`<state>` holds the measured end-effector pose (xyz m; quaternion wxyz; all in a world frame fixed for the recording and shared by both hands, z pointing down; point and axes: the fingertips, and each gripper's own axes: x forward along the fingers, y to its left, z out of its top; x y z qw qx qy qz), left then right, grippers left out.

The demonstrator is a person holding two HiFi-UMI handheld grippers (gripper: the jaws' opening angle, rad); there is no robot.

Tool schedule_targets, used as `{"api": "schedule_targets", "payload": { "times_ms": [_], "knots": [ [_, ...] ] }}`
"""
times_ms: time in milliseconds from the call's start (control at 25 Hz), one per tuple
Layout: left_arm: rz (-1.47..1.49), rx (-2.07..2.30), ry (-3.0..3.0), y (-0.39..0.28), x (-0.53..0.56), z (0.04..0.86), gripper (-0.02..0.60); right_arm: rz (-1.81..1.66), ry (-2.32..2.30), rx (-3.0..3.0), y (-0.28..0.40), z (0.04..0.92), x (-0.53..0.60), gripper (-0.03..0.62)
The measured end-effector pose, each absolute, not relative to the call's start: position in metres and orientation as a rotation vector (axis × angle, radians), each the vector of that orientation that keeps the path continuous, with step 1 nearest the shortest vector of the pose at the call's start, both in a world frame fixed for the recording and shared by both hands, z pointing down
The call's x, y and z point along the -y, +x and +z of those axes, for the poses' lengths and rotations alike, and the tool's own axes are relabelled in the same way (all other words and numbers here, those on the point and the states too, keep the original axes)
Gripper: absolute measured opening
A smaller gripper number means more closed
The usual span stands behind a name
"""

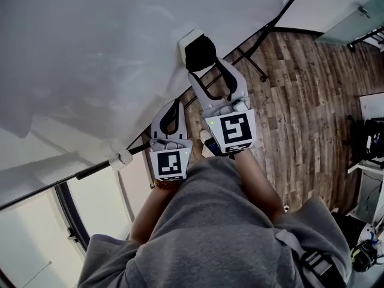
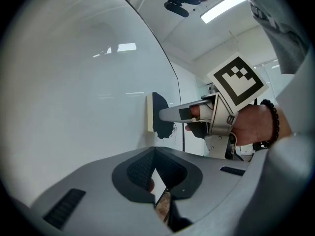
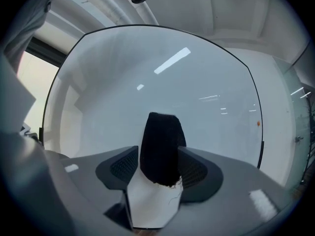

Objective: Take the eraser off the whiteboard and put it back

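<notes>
The whiteboard [image 1: 90, 53] is plain glossy white. The eraser [image 1: 200, 51] is black felt on a cream backing. The left gripper [image 1: 175, 104] and right gripper [image 1: 207, 68] are grey with black dimpled pads, and their marker cubes [image 1: 235, 129] have black-and-white squares. The floor [image 1: 300, 101] is brown wood-grain planks, the sweatshirt [image 1: 210, 233] grey, the bracelet [image 2: 273, 124] black beads.

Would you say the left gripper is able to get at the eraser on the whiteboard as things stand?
Probably not: the right gripper straddles the eraser on the whiteboard with open jaws, blocking the left gripper, whose jaws are shut.
</notes>
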<state>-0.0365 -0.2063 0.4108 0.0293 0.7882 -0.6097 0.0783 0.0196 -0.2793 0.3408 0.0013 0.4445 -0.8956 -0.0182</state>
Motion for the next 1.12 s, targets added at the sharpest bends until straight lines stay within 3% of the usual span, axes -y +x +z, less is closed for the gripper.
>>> {"api": "schedule_targets", "payload": {
  "times_ms": [1120],
  "knots": [
    [0.211,1.998,2.388,-0.022,0.243,0.419,0.008,-0.308,1.122,2.84,0.012,0.347,0.301,0.257]
  ]
}}
